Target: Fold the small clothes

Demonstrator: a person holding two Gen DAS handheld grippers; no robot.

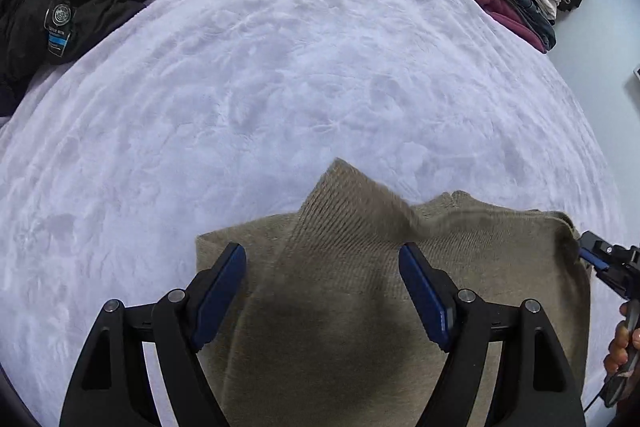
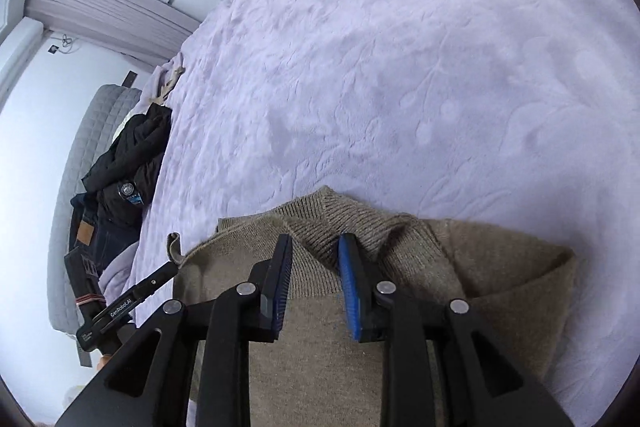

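The left gripper is being held spread wide above the tan knit sweater, nothing being pinched between its blue pads. The sweater is lying partly folded on the lilac bedspread, directly beneath both tools, its ribbed hem pointing away beyond the tips. The right gripper is being kept narrowly parted over that ribbing, its pads not pressing the cloth. A dark jacket is lying well off to the left.
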